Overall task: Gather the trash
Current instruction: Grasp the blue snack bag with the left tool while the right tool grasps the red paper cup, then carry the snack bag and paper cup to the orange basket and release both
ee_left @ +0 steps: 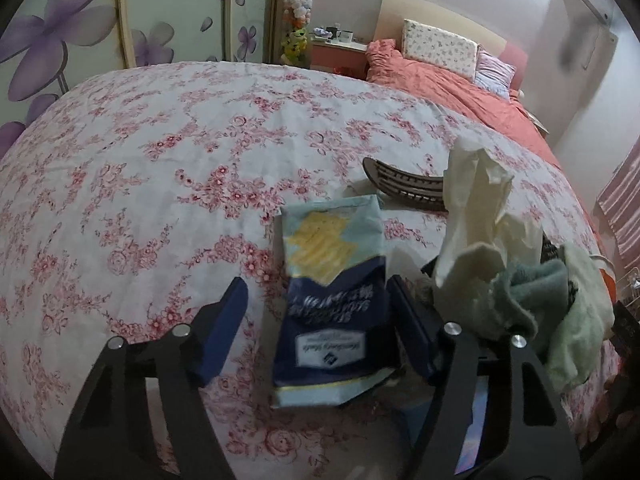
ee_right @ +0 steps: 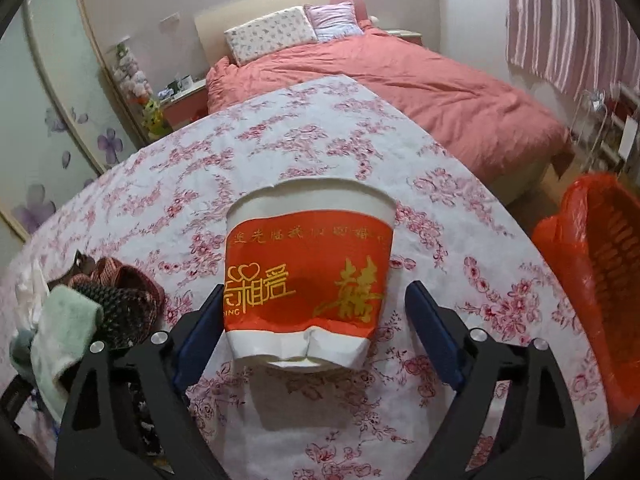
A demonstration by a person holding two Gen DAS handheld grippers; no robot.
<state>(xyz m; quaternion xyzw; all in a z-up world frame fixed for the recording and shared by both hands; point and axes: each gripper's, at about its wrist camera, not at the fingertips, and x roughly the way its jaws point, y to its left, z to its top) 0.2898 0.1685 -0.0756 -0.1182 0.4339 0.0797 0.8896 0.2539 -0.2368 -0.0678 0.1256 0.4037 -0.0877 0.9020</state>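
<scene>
Floral-clothed table [ee_left: 140,168] carries a snack bag [ee_left: 332,280] between the released left hand-held gripper [ee_left: 316,316]; cloths [ee_left: 516,280] crowd alongside. Only the right view shows the paper cup [ee_right: 308,272] within the released right hand-held gripper [ee_right: 316,320] and the orange bin [ee_right: 596,280].

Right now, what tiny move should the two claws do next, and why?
Probably squeeze shut. The left claw has the blue chip bag between its fingers, touching only one side. The right claw straddles the dented red paper cup with a gap on its right. Both look lined up, so closing should grab the trash for the orange bin.
</scene>
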